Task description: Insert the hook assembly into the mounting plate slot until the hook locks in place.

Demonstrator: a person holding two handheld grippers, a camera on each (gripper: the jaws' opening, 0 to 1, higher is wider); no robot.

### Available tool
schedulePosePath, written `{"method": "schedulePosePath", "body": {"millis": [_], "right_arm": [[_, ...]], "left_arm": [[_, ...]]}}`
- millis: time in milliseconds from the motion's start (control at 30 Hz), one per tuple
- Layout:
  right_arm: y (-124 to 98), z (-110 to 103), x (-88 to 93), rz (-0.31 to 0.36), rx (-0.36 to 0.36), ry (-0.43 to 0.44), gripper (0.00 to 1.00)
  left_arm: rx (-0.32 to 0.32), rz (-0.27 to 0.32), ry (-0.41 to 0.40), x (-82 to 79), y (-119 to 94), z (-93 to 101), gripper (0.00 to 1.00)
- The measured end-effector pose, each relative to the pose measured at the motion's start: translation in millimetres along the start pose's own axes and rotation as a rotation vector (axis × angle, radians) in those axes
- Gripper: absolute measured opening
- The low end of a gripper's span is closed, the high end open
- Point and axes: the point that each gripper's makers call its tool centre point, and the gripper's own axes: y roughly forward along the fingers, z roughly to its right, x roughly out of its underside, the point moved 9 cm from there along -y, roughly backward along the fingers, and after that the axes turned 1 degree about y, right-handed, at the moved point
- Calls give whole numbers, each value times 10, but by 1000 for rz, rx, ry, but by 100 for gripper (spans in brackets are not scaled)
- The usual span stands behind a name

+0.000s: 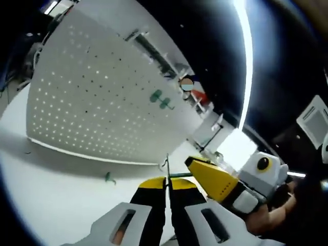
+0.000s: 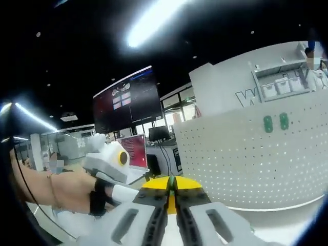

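The white pegboard mounting plate [image 1: 97,102] stands upright on a white table [image 1: 61,205]; two green hooks [image 1: 160,99] are fitted in it. My left gripper [image 1: 167,183], yellow-tipped, is shut on the hook assembly [image 1: 178,175], a thin wire with a green stem sticking up from the jaws. My right gripper [image 1: 192,165] comes in from the right and meets the same green stem. In the right gripper view my right gripper [image 2: 172,188] has its jaws together on a thin sliver, with the plate [image 2: 246,164] and its two green hooks [image 2: 275,122] to the right.
A loose green hook [image 1: 109,178] lies on the table in front of the plate. A person's hand [image 2: 66,189] holds the left gripper at the left of the right gripper view. Behind are monitors [image 2: 128,100] and a white shelf unit [image 2: 279,82].
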Motion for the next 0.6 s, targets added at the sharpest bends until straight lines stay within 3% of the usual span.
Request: {"method": "schedulePosePath", "body": {"millis": [33,67,133,400,600], "right_arm": [[-2,4,-3,5,-6,35,1],[-3,18,-21,31,-31,126,2],[-39,98,-67,22,-29,194,8],[-83,106,-170,-14,-62,244,12],[-71,70,-118,-32,-61,267,12]], "left_arm": [[-6,1,19,-2,-3,3,1],[-18,9,31,-10,-9,3,1],[-63,23,95,-51,-40,-20,1],[-154,30,405,-200,-73,86,1],[-154,34,459,-170,-52,156,1]]}}
